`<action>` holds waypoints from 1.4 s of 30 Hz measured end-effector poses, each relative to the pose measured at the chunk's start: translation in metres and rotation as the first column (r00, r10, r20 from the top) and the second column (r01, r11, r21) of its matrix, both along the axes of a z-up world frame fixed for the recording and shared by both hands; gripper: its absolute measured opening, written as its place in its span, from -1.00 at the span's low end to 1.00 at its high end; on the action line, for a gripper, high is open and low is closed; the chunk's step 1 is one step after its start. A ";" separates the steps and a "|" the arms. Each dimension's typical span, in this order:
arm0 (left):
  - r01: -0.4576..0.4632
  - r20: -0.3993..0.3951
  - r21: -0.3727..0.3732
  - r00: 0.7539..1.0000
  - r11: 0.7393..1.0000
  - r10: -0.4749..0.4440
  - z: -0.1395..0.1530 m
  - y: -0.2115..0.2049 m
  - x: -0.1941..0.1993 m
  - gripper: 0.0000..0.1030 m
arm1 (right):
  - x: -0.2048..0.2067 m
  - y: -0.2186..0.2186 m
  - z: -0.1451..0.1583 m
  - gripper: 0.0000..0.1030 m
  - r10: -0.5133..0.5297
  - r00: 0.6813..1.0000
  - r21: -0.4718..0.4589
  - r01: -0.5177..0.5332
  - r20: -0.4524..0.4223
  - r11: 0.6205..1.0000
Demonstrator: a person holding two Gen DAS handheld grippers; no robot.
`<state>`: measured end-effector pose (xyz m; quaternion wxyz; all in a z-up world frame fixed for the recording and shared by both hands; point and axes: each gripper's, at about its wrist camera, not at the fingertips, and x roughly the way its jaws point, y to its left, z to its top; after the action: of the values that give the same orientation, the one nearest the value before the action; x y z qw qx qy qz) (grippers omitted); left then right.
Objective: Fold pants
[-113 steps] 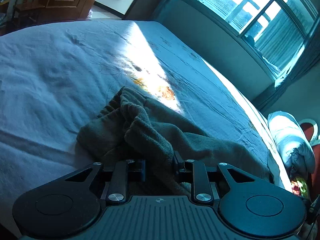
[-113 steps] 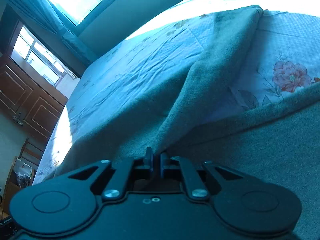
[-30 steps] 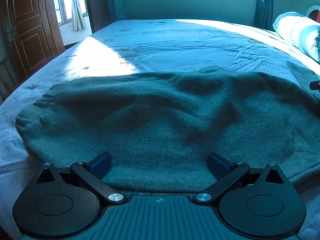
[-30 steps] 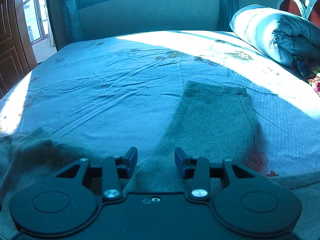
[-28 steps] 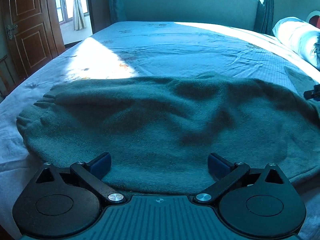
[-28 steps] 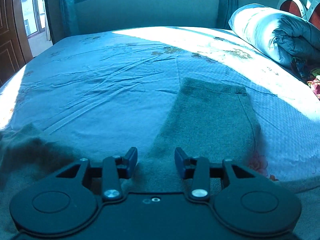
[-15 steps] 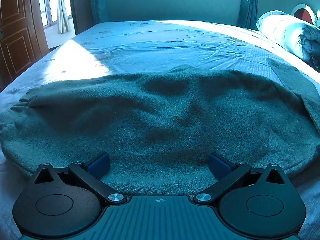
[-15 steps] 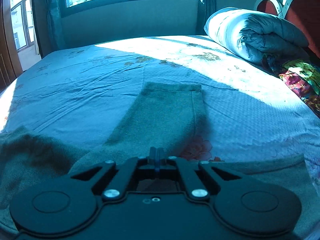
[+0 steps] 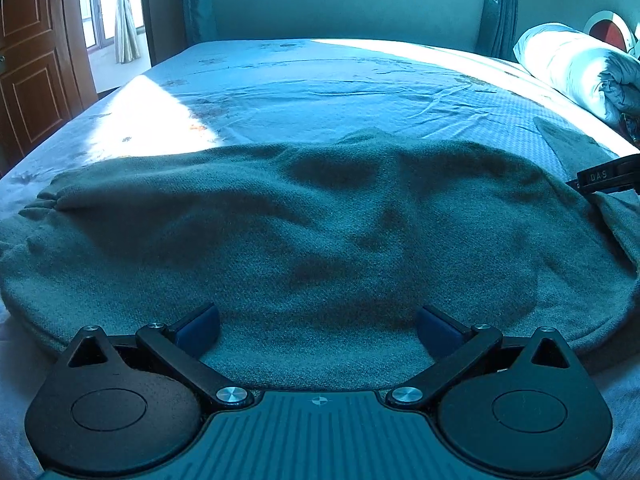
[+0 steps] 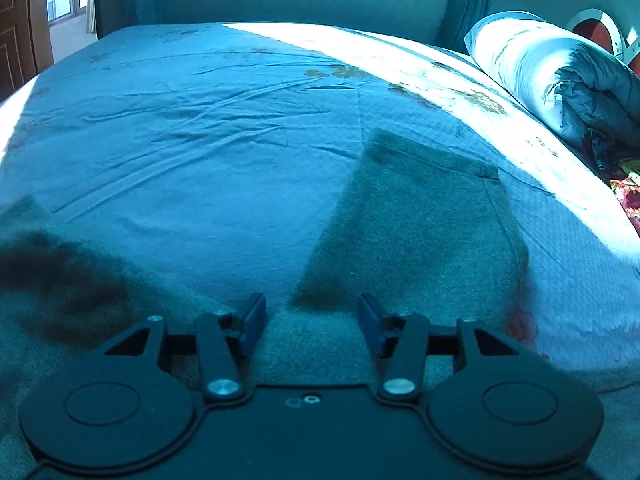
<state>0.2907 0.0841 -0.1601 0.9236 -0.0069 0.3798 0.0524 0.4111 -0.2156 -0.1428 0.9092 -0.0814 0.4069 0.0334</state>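
Grey-green fleece pants (image 9: pixel 320 232) lie spread flat on the bed, waistband to the left, with soft wrinkles across the seat. My left gripper (image 9: pixel 318 326) is wide open and empty, low over the near edge of the pants. In the right wrist view one pant leg (image 10: pixel 416 224) stretches away to its hem, and the seat of the pants lies at the left. My right gripper (image 10: pixel 312 322) is open and empty just above the crotch of the pants. Its tip also shows in the left wrist view (image 9: pixel 606 178) at the right edge.
The bed (image 9: pixel 320 80) has a wrinkled pale blue floral sheet with a sunlit strip. A rolled duvet (image 10: pixel 560 80) lies at the headboard on the right. A wooden door (image 9: pixel 28 60) stands to the left and a window wall is behind the bed.
My right gripper was shut half a second ago and is now open, and it has swung a little left. The left gripper stays wide open over the pants with small shifts.
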 end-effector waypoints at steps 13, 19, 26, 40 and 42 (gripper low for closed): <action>0.022 0.014 0.012 1.000 1.000 -0.023 0.001 -0.002 -0.005 1.00 | -0.140 -0.122 0.036 -0.93 -0.232 0.969 0.175 0.215 0.083 0.961; 0.020 0.015 0.027 1.000 0.999 -0.020 0.006 -0.008 -0.009 1.00 | -0.158 -0.122 0.040 -0.26 -0.213 0.965 0.131 0.194 0.152 0.972; 0.001 0.018 0.020 1.000 1.000 -0.002 0.006 -0.029 -0.005 1.00 | -0.120 -0.066 0.044 -0.29 0.022 0.981 -0.071 -0.008 0.195 0.997; -0.009 -0.014 0.048 1.000 0.999 0.010 0.004 -0.043 -0.003 1.00 | -0.060 -0.076 0.030 -1.00 0.009 0.990 -0.018 -0.007 0.138 1.000; -0.010 -0.011 0.052 1.000 0.999 0.011 0.003 -0.044 -0.004 1.00 | -0.077 -0.096 0.047 -1.00 -0.050 0.978 0.070 0.037 0.200 0.997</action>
<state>0.2871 0.0399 -0.1567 0.9211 0.0155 0.3832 0.0671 0.3346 -0.3121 -0.0954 0.9485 -0.0455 0.3129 0.0184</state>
